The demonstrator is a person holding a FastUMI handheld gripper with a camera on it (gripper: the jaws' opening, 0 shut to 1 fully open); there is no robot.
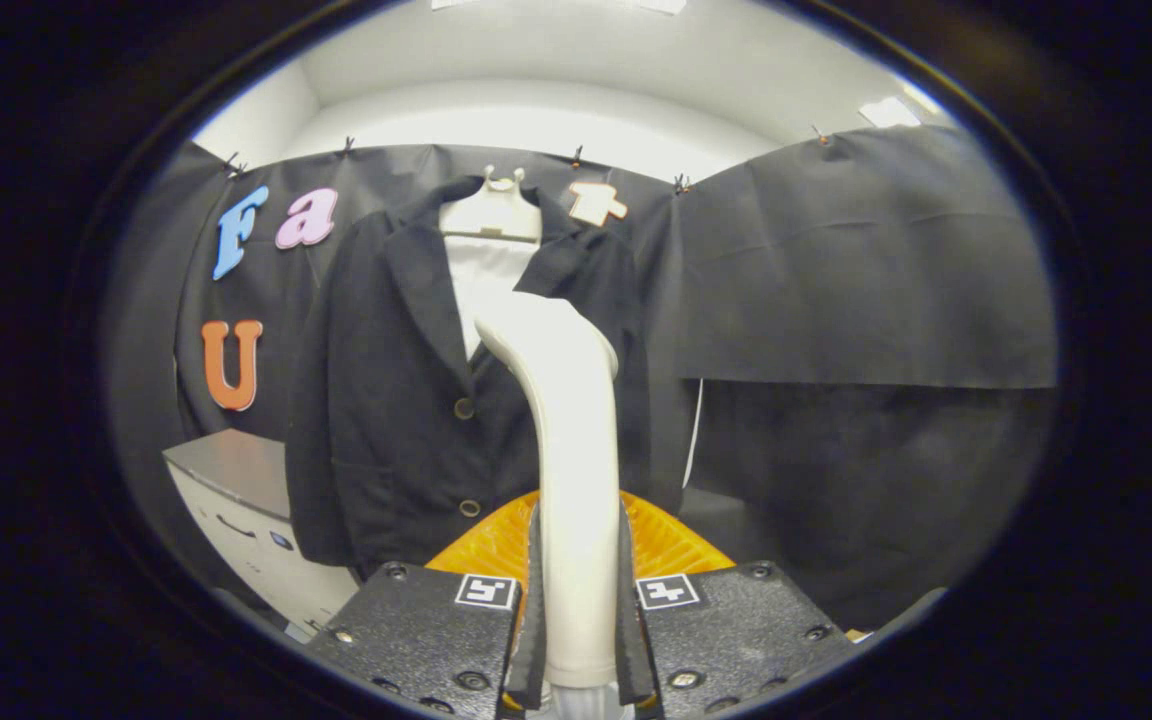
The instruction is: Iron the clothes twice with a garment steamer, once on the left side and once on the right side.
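Observation:
A dark blazer (406,400) with two buttons hangs on a white hanger (492,215) against the booth's black wall, with a white lining showing at the collar. My gripper (578,600) is shut on the cream handle of the garment steamer (566,420), which rises upright between the fingers. The steamer's curved head sits in front of the blazer's opening, near the right lapel. I cannot tell whether the head touches the cloth.
A white cabinet (246,510) with a grey top stands low to the left of the blazer. A black cloth panel (866,270) hangs to the right of the garment. An orange ribbed part (666,540) lies just behind the fingers.

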